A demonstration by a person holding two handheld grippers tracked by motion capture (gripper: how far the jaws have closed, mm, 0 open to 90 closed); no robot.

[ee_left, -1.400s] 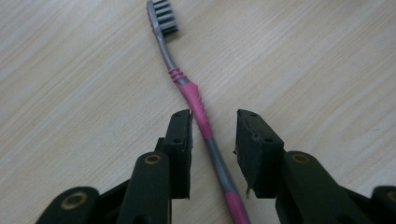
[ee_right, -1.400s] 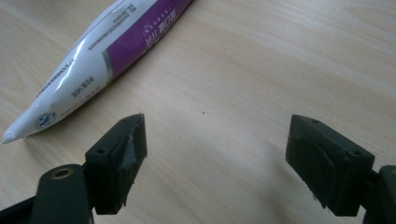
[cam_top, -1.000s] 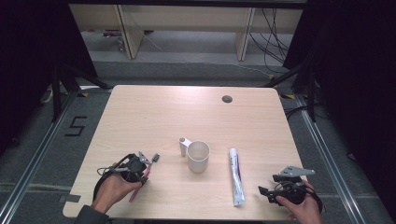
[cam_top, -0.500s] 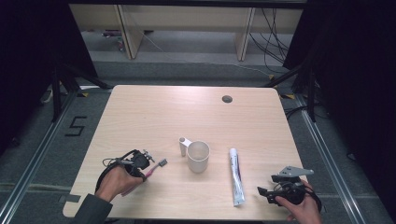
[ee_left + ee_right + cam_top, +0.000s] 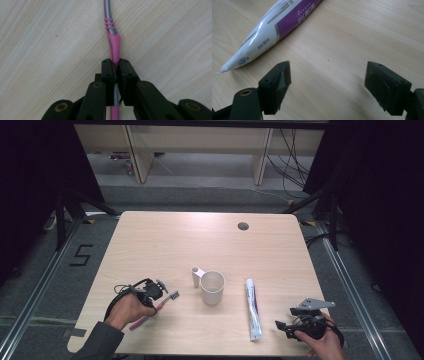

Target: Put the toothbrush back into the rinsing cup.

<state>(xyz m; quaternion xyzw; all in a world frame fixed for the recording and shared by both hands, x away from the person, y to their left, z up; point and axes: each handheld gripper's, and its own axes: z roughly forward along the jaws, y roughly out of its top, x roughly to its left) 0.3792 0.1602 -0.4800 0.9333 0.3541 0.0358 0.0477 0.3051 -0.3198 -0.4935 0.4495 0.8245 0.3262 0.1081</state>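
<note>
Left tongs (image 5: 114, 71) are pinching the pink toothbrush (image 5: 152, 309) at lower left of the high view, jaws having just been closing onto the handle with the brush between them; in the left gripper view the pads are pressing the pink grip section just below the ribbed grey neck. The brush is lying on the desk (image 5: 165, 240), head pointing toward the white cup (image 5: 212, 288) at centre. Judging it light, stiff and thin (likely to pivot if held far from its middle). Right tongs (image 5: 327, 82) are standing spread wide, holding nothing, near the toothpaste tube (image 5: 279, 23) at upper left of the right gripper view.
</note>
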